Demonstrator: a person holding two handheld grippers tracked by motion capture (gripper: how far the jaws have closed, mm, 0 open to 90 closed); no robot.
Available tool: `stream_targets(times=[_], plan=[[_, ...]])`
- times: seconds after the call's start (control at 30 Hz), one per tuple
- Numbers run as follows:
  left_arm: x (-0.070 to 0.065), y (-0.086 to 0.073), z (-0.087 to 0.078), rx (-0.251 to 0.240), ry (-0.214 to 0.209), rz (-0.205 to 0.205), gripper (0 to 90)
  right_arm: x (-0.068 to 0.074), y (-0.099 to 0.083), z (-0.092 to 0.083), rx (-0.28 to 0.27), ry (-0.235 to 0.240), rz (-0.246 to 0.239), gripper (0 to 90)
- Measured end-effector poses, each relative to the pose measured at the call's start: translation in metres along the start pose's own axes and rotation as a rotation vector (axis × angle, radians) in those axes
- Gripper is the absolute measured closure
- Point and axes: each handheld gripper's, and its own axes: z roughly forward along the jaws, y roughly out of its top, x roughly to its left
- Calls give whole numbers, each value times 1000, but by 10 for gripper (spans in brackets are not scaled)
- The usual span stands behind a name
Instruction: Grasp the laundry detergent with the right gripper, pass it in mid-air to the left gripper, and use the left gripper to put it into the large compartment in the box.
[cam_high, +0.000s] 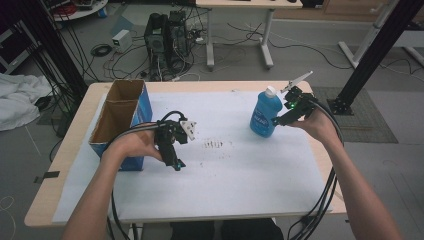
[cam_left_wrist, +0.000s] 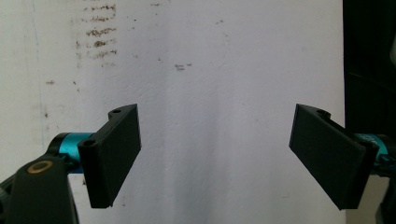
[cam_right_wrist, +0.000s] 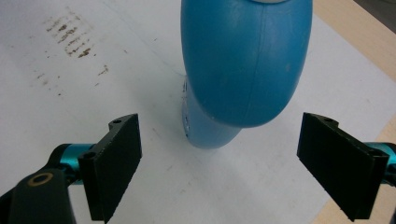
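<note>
The table (cam_high: 65, 145) carries a white sheet (cam_high: 225, 185) with a smear of brown marks (cam_high: 214, 144) near its middle. At about nine o'clock on the sheet stands an open cardboard box (cam_high: 122, 120) with blue sides; at about two o'clock stands the blue bottle (cam_high: 265, 114), upright, white cap on top.

The right gripper (cam_high: 289, 111) sits just beside the bottle at its three o'clock side, jaws spread wide and empty. In the right gripper view the bottle (cam_right_wrist: 245, 65) bulges ahead of the black pads (cam_right_wrist: 114, 163) and between their lines, not yet touched. The risk from here, as I judge it: the body is rounded and smooth, so a grip taken high or off-centre could squeeze it sideways and tip it — or a pad could knock it on the way in.

The left gripper (cam_high: 174, 161) hangs over the sheet at about five o'clock from the box, pointing down, its hand (cam_high: 132, 145) close against the box's corner. Its jaws are also wide apart with nothing between them — bare sheet (cam_left_wrist: 215, 93) below.
</note>
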Motion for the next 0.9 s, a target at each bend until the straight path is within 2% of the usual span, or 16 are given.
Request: stream_targets(times=[0.07,0.13,0.2,0.23,0.37,0.43,0.47,0.53,0.6,0.67,0.7,0.77,0.8,0.9], plan=[[0,0,0,3,0,1,167,0,0,2,1,-2,-1,130],[0,0,1,3,-4,1,167,2,1,5,16,0,30,130],[0,0,2,2,-5,-1,167,0,2,8,-3,-11,11,130],[0,-1,2,3,-5,-2,167,0,2,9,-3,-4,32,130],[0,-1,1,2,-4,-2,167,-3,1,15,-10,-18,38,130],[0,-2,1,4,-3,-4,167,-2,2,17,-1,-20,71,130],[0,-2,1,3,-3,-5,167,-4,2,18,-13,-18,55,130],[-1,-2,2,2,-6,-11,167,-3,2,19,-12,-16,82,130],[-1,-3,2,0,-5,-10,167,-4,3,22,-34,-20,63,130],[-1,-3,3,0,-7,-11,167,-2,3,23,-30,-35,76,130],[-1,-3,2,1,-8,-11,167,-3,3,25,-39,-36,61,130],[-1,-3,2,3,-7,-11,167,-2,4,26,-35,-35,76,130],[-1,-4,3,-2,-9,-13,167,-3,4,28,-38,-30,61,130],[-1,-4,3,0,-10,-18,167,-3,5,30,-34,-24,70,130]])
